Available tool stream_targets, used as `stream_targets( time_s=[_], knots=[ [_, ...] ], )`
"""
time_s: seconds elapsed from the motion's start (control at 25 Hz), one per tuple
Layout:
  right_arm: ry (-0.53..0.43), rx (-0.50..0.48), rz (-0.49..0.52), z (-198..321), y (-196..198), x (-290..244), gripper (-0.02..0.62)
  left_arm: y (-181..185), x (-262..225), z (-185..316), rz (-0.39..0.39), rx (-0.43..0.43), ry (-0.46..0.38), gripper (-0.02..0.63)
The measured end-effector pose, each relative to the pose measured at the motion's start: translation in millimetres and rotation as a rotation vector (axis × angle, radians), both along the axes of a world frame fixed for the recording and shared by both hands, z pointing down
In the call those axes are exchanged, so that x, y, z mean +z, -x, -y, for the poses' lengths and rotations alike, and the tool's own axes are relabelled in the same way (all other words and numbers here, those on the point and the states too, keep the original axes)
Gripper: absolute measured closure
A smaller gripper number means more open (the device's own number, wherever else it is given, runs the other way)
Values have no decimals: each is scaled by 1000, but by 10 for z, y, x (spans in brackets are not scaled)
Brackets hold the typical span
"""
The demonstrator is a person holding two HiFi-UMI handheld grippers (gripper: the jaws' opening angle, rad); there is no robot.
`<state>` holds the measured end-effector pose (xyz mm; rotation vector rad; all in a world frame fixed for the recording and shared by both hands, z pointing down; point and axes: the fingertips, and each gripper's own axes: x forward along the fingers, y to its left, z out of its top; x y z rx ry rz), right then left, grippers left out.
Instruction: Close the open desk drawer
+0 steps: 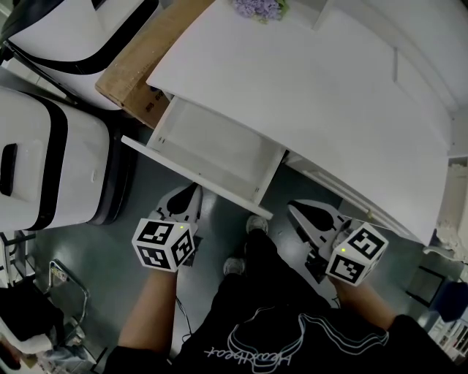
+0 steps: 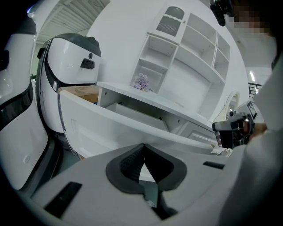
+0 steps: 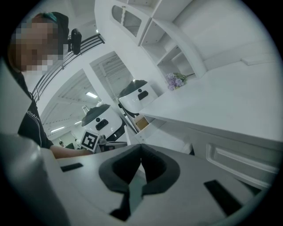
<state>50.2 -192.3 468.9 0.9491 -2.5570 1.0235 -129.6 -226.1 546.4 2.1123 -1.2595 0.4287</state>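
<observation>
Grey floor (image 1: 219, 223), white desk (image 1: 314, 95). Head view: drawer (image 1: 212, 153) stands pulled out under the desk's left half; left gripper (image 1: 191, 193) just before the drawer's face, right gripper (image 1: 298, 210) near the drawer's right corner; cardboard box (image 1: 135, 69) beyond the drawer's left end. Left gripper view: jaw tips meeting, nothing between; drawer (image 2: 128, 128) close ahead. Right gripper view: jaw tips meeting, empty; drawer (image 3: 161, 141) ahead.

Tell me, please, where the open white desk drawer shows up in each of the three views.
Head view: the open white desk drawer is left of centre, pulled out from under the white desktop.
Left gripper view: it spans the middle, just beyond the jaws.
Right gripper view: it is near centre, below the desktop's edge.
Shared landmark: the small bunch of purple flowers.
</observation>
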Motion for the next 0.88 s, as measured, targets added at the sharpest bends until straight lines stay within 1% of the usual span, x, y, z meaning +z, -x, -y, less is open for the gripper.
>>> stream_targets(
  time_s=[0.24, 0.88],
  knots=[
    [-7, -7, -2, 17, -47, 2, 589, -51, -5, 104, 8, 1, -4, 603],
    [4, 21, 0, 108, -248, 40, 589, -220, -10, 433, 18, 14, -16, 603]
  ],
)
